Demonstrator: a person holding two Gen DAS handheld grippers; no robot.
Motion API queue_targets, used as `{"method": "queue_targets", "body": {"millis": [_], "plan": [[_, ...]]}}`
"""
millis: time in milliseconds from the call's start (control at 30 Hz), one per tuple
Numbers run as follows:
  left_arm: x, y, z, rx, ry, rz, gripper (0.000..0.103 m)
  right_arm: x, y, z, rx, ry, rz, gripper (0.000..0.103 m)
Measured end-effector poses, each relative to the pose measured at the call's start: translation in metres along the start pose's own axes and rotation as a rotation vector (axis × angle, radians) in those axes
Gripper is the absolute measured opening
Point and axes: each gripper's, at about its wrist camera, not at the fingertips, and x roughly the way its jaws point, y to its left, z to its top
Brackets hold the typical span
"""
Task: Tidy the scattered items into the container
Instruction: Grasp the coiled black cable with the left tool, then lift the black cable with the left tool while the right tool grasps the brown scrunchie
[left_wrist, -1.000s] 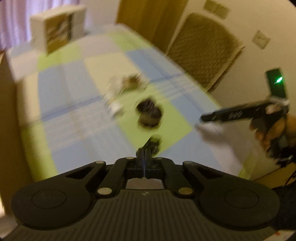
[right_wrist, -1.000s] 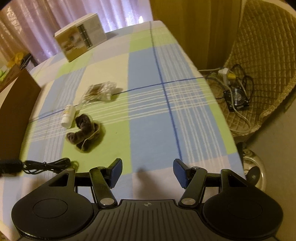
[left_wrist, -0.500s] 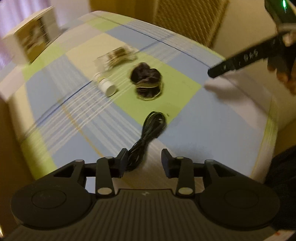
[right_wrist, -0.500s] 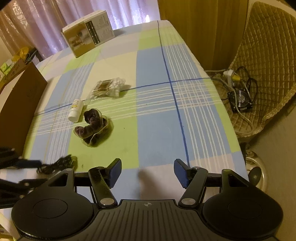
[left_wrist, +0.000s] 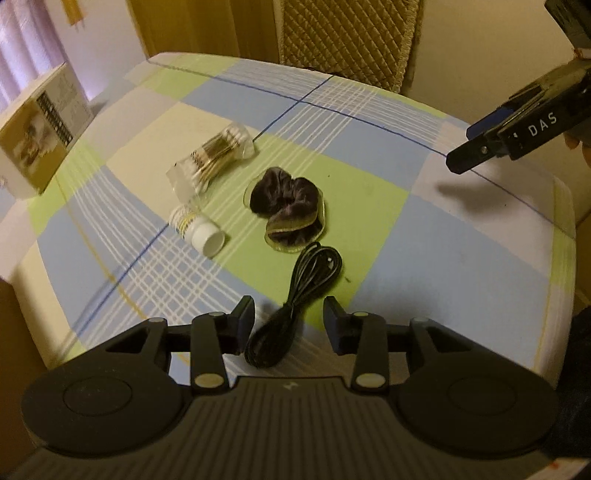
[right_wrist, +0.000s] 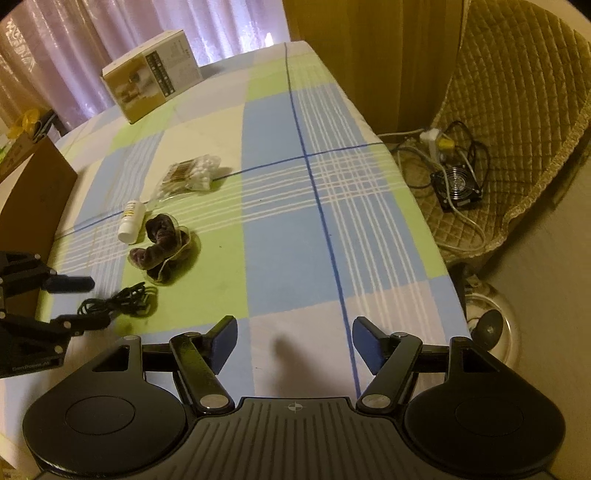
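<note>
Between the wide-parted fingers of the left gripper lies a black coiled cable, looped and glossy, on the checked tablecloth; a second ago those fingers were shut. Beyond the cable sits a dark scrunchie. The right gripper hangs open, empty.

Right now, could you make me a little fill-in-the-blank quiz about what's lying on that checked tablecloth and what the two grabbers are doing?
1. The coiled black cable lies between the fingers of the ____ gripper.
2. The small white bottle lies on its ____.
3. The right gripper holds ____.
4. The cotton swabs are packed in a clear ____.

Missing words: left; side; nothing; bag
</note>
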Motion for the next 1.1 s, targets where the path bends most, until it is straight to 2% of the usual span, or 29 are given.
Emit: {"method": "queue_targets", "body": {"millis": [133, 200, 300, 467, 567, 767, 867, 933, 1100], "plan": [[0.015, -0.008, 0.005, 0.054, 0.029, -0.014, 0.033, 0.001, 0.001, 0.000, -0.005, 0.004, 0.003, 0.067], [0.019, -0.008, 0.003, 0.031, 0.037, -0.004, 0.023, 0.001, 0.001, 0.000, -0.009, 0.001, 0.004, 0.068], [0.017, 0.001, 0.000, -0.072, 0.068, -0.002, 0.012, 0.001, 0.000, 0.000, -0.004, 0.001, 0.002, 0.068], [0.007, 0.012, -0.017, -0.260, 0.129, 0.009, 0.012, 0.005, -0.002, 0.001, 0.002, 0.010, 0.008, 0.069], [0.004, 0.018, -0.021, -0.356, 0.129, -0.007, 0.014, 0.008, 0.001, 0.003, -0.006, 0.015, 0.017, 0.069], [0.012, 0.015, -0.012, -0.343, 0.107, 0.003, 0.032, 0.012, 0.008, 0.005, -0.038, 0.021, 0.034, 0.071], [0.014, 0.013, -0.010, -0.318, 0.095, 0.019, 0.031, 0.013, 0.008, 0.006, -0.039, 0.019, 0.032, 0.071], [0.015, 0.013, -0.009, -0.322, 0.090, 0.016, 0.021, 0.014, 0.008, 0.007, -0.036, 0.020, 0.031, 0.071], [0.014, 0.016, -0.010, -0.335, 0.089, 0.034, 0.020, 0.016, 0.010, 0.009, -0.045, 0.022, 0.044, 0.072]]}}
